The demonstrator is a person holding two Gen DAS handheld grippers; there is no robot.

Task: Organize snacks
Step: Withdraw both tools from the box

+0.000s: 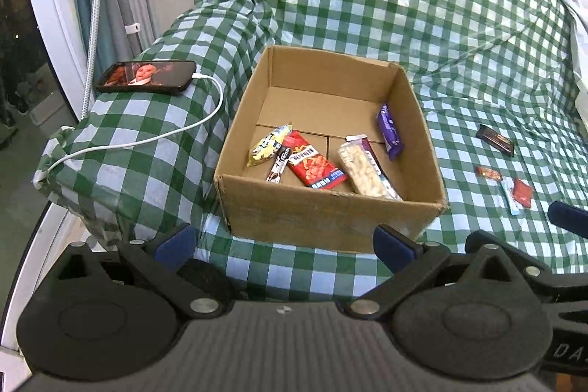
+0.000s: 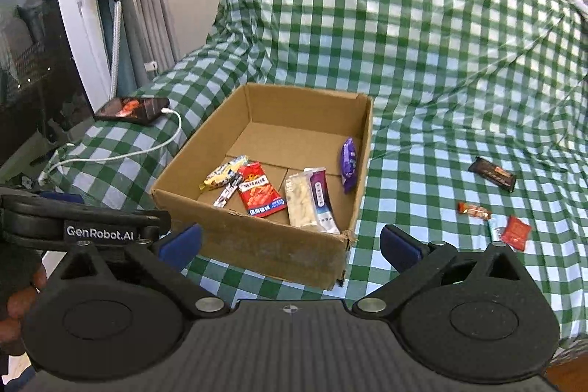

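Cardboard box (image 1: 330,208) holding five snack packets, directly ahead of left gripper (image 1: 286,245) and right gripper (image 2: 290,241), both spread wide, empty; four loose snacks (image 2: 492,193) lie right.

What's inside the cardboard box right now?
Five snacks lie in the cardboard box: a yellow packet, a slim black-and-white stick, a red packet, a white puffed-snack bag, and a purple packet against the right wall. Anything beneath them is hidden.
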